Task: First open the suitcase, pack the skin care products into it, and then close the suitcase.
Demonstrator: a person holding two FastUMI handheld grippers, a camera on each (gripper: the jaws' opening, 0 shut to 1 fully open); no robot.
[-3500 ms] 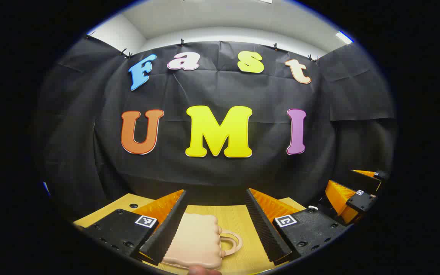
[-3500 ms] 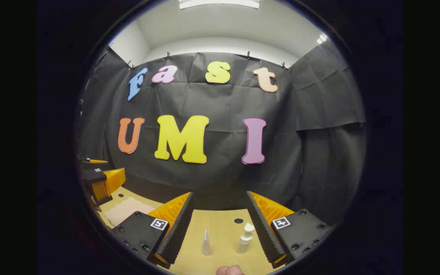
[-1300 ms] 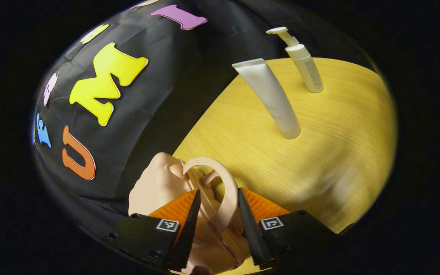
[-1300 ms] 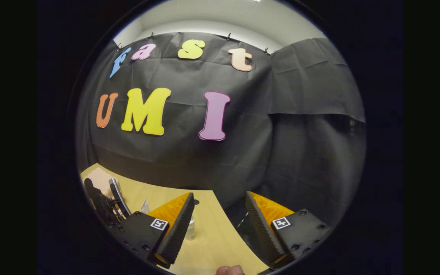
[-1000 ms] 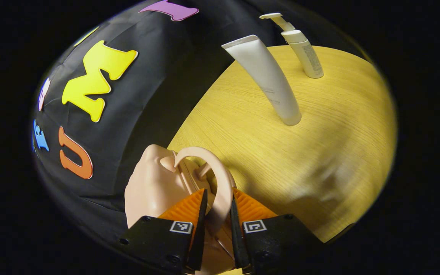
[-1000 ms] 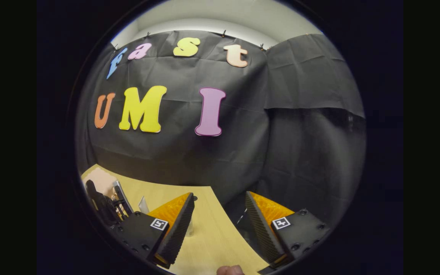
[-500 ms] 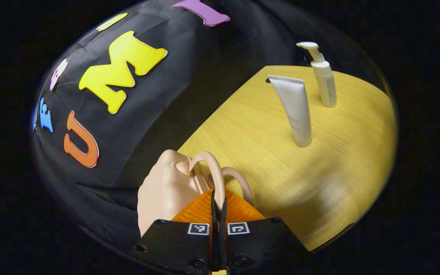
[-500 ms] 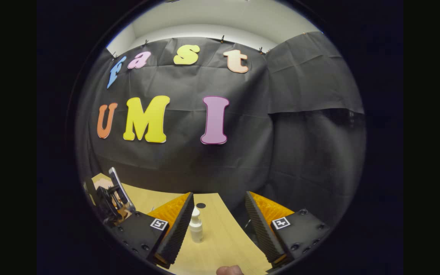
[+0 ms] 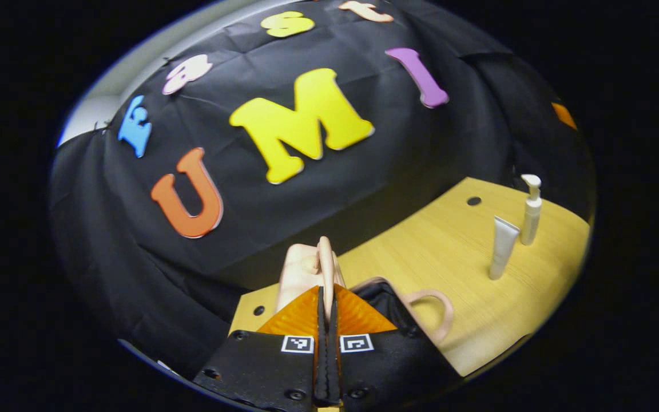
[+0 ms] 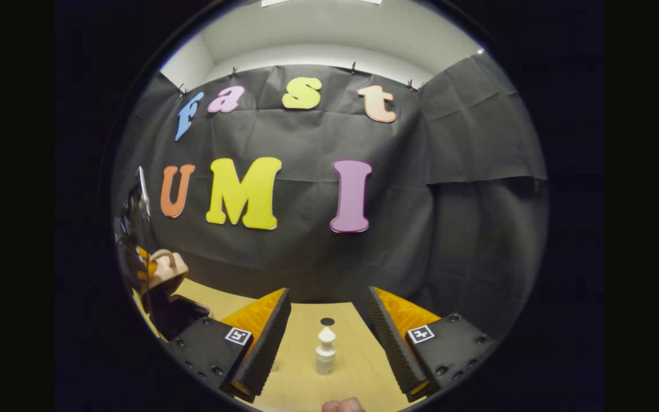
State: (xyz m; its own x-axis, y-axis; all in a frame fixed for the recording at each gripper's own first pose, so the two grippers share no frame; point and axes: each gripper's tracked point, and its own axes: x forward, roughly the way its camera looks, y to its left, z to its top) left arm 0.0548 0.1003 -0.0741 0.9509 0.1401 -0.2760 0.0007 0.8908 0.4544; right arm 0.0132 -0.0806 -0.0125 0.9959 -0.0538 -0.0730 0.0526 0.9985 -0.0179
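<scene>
A peach suitcase [image 9: 298,269] lies on the wooden table [image 9: 438,252] with its lid raised. My left gripper [image 9: 326,294] is shut on the lid's handle [image 9: 325,260], holding the lid up. The dark inside [image 9: 384,297] shows beneath it, and the lower handle [image 9: 435,312] rests on the table. A white tube [image 9: 503,246] and a white pump bottle [image 9: 531,209] stand upright to the right. In the right gripper view, my right gripper [image 10: 328,294] hangs open over the table, with the pump bottle [image 10: 325,350] beyond its fingers. The raised lid [image 10: 163,269] shows at far left.
Small round holes mark the table [image 9: 473,201], one near the suitcase [image 9: 258,310] and one behind the bottle [image 10: 327,321]. The black cloth wall closes off the back edge. A fingertip [image 10: 338,405] shows at the bottom of the right gripper view.
My left gripper shut on the upper handle and lifted it, swinging the lid up and baring the dark inside. The right gripper turned back left, bringing the pump bottle between its open fingers.
</scene>
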